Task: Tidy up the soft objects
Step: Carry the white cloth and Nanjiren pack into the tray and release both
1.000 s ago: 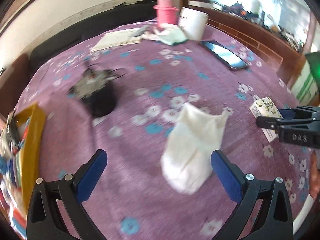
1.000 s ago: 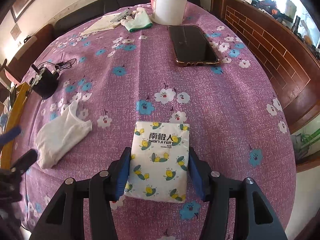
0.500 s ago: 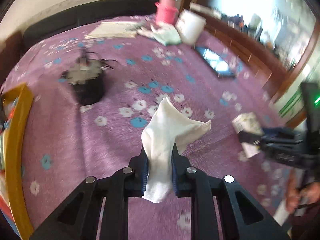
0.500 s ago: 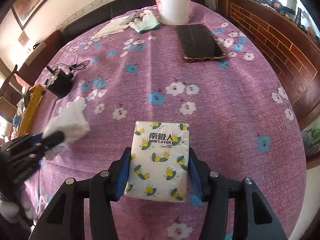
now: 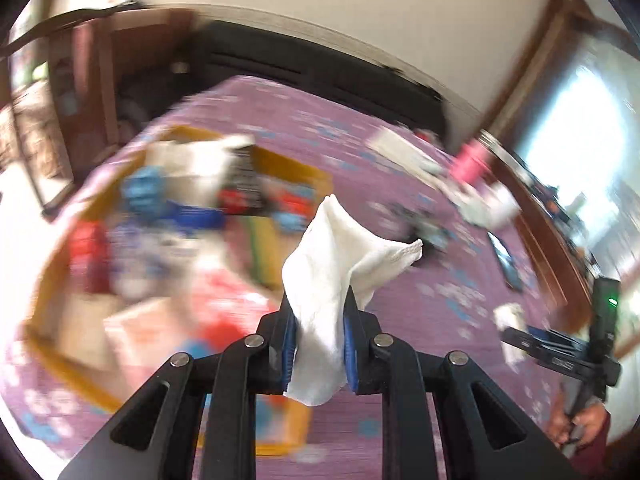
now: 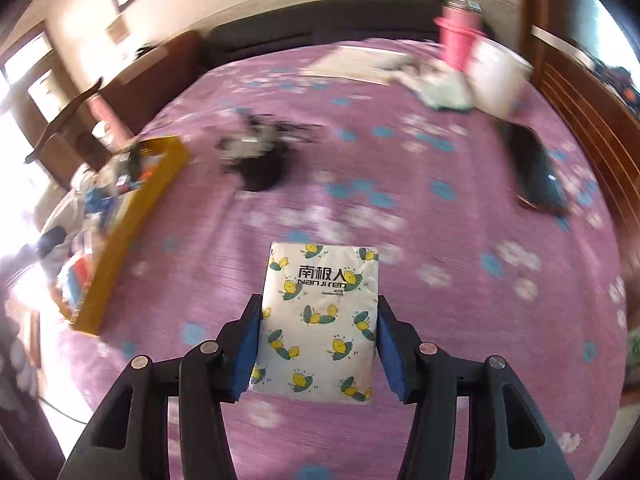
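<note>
My left gripper (image 5: 319, 344) is shut on a white cloth (image 5: 334, 268) and holds it in the air above the purple flowered tablecloth, near a yellow-rimmed box (image 5: 308, 178) full of packets. My right gripper (image 6: 318, 344) is shut on a tissue pack (image 6: 320, 320) printed with lemons, lifted over the tablecloth. The right gripper with its pack also shows in the left wrist view (image 5: 520, 334) at the right. The yellow box also shows at the left of the right wrist view (image 6: 120, 236).
A black charger with cables (image 6: 260, 160) lies mid-table. A phone (image 6: 538, 172) lies at the right. A pink cup (image 6: 456, 40), a white tub (image 6: 498, 78), a green-white cloth (image 6: 444, 92) and papers (image 6: 356, 64) sit at the far end. A wooden rail (image 6: 592, 104) borders the right side.
My left gripper closed on the white cloth, lifted it and swung left towards the yellow box. My right gripper lifted the tissue pack and swung left too.
</note>
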Available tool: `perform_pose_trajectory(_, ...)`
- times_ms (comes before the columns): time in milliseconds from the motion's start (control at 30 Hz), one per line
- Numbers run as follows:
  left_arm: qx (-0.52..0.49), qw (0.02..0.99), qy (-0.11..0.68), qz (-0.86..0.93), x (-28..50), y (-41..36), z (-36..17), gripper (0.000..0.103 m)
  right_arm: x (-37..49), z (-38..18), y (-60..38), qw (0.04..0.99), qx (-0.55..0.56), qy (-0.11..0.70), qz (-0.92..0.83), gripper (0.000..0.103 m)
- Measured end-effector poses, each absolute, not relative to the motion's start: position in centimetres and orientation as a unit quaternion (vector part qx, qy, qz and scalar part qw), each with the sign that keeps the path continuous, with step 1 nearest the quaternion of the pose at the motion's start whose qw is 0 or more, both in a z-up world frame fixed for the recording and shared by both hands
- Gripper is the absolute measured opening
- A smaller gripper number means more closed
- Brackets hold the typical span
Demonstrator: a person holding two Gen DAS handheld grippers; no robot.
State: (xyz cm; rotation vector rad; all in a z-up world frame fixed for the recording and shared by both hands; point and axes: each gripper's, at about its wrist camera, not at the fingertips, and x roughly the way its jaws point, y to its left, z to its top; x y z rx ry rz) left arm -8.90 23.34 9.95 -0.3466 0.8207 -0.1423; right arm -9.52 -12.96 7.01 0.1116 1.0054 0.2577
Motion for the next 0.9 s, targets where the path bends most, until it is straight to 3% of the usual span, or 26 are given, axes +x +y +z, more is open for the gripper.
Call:
perform_pose_trajectory(400,-0.182,0.885,0.426,0.036,-7.9,32.1,6.0,0.021,-4.7,9.2,3.9,0.844,-0.016,0.479,0.24,0.057)
perform_pose_trajectory(533,-0.173,0.877,0.445,0.046,-6.9,32.7,4.2,0.04,-2.5,9.1,8.4,0.835,-0.026,0.485,0.259,0.057)
perform_pose_trajectory(900,-0.224,0.897,0.38,0.034,-9.7,34.7,6.1,0.074,3.5,6.1,15.5,0.815,-0.062,0.519,0.25,0.057)
